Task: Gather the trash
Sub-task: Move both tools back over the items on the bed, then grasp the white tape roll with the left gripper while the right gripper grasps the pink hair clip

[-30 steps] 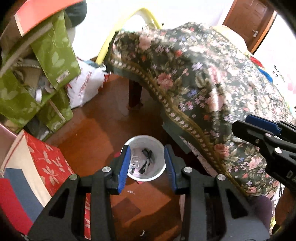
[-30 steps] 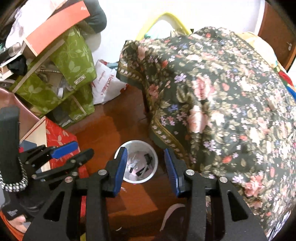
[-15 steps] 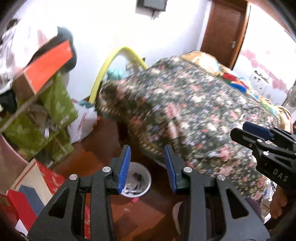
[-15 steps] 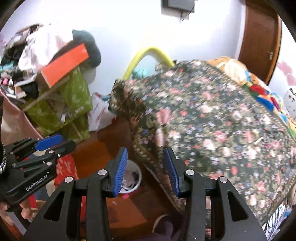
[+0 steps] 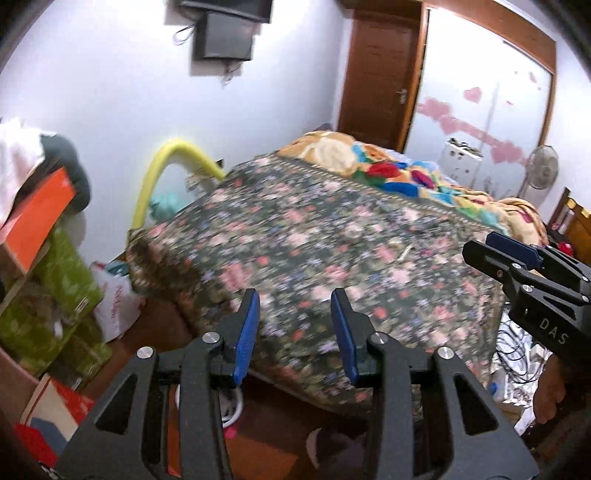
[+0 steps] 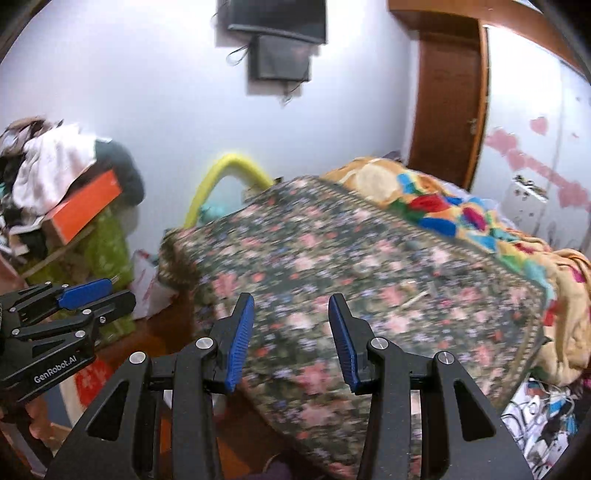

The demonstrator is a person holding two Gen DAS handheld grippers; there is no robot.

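right gripper [image 6: 291,332] jaws apart, floral bedspread [image 6: 369,295]

The round white plastic trash bin [image 5: 236,406] is almost wholly hidden behind the left gripper's black fingers [image 5: 221,369]; only a sliver of rim shows, contents unseen. The dark floral bedspread [image 5: 332,266] is motion-blurred in both views. A thin pale scrap [image 6: 415,299] on it is too blurred to identify. The wall-mounted black screen [image 6: 277,22] is cut off by the top edge.
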